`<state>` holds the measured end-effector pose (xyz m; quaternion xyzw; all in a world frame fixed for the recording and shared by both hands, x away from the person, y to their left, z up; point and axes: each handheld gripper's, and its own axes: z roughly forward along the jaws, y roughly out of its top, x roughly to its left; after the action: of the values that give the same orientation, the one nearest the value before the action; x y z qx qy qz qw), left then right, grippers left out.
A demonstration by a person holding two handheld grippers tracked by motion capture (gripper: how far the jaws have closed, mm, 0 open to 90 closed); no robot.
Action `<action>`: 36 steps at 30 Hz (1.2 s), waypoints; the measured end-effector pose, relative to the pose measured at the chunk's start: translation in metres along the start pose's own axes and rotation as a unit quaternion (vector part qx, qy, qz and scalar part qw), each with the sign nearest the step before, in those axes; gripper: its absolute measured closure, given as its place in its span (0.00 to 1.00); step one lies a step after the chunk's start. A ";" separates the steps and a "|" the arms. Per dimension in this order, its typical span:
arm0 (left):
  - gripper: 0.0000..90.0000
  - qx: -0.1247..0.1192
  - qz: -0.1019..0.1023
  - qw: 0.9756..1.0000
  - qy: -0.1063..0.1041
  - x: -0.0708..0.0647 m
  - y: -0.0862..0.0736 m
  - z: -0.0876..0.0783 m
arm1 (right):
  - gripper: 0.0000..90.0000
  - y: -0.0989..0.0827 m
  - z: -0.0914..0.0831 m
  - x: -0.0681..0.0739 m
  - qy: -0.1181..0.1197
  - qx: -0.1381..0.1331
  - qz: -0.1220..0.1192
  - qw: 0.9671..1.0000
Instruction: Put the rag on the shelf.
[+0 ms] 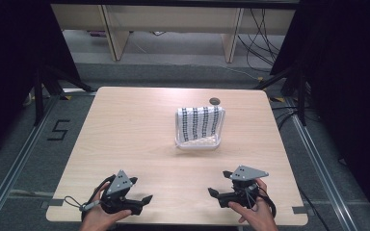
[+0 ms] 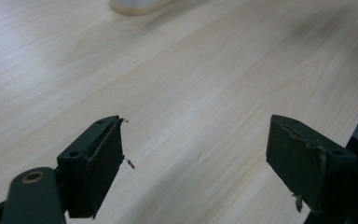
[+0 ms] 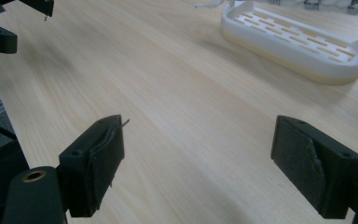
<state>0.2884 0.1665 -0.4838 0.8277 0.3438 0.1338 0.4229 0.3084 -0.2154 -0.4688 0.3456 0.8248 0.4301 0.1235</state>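
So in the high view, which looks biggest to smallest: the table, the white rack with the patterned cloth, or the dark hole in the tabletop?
1. table, by far the largest.
2. white rack with the patterned cloth draped on it.
3. dark hole, the smallest, just behind the rack.

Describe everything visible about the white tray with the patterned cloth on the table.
The white tray looks like plastic, rectangular with rounded corners, a raised rim and a slotted floor, as the right gripper view shows. It sits flat on the wooden table, right of centre toward the far edge. A white cloth with dark dotted stripes stands upright in it, along its far side. Neither claw touches it.
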 end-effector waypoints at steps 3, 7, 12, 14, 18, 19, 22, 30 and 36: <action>0.20 -0.009 -0.013 1.000 -0.004 -0.005 -0.003 0.001 | 0.19 -0.006 -0.002 0.002 0.001 0.004 0.008 1.000; 0.20 -0.004 -0.007 1.000 -0.004 -0.006 -0.006 -0.001 | 0.19 -0.012 -0.005 0.005 -0.002 0.004 0.017 1.000; 0.20 0.006 -0.002 1.000 -0.002 -0.004 -0.010 -0.001 | 0.18 -0.019 -0.003 0.005 -0.001 0.012 0.016 1.000; 0.20 0.002 -0.009 1.000 0.002 -0.004 -0.011 -0.001 | 0.18 -0.022 -0.002 0.007 -0.005 0.014 0.014 1.000; 0.19 0.006 -0.006 1.000 0.006 -0.004 -0.012 0.001 | 0.18 -0.024 0.000 0.009 0.004 0.024 0.014 1.000; 0.19 0.003 -0.008 1.000 0.002 -0.004 -0.012 0.002 | 0.18 -0.024 0.001 0.009 0.003 0.026 0.010 1.000; 0.19 0.009 -0.002 1.000 0.006 -0.002 -0.012 0.002 | 0.18 -0.024 0.001 0.008 0.004 0.029 0.008 1.000; 0.19 0.009 -0.009 1.000 0.008 0.001 -0.014 0.003 | 0.18 -0.024 0.000 0.007 -0.006 0.026 0.011 1.000; 0.19 0.020 -0.009 1.000 0.017 0.005 -0.015 0.004 | 0.18 -0.024 -0.001 0.005 -0.010 0.023 0.013 1.000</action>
<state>0.2869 0.1740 -0.4985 0.8304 0.3608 0.1369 0.4018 0.2928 -0.2218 -0.4872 0.3633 0.8287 0.4091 0.1179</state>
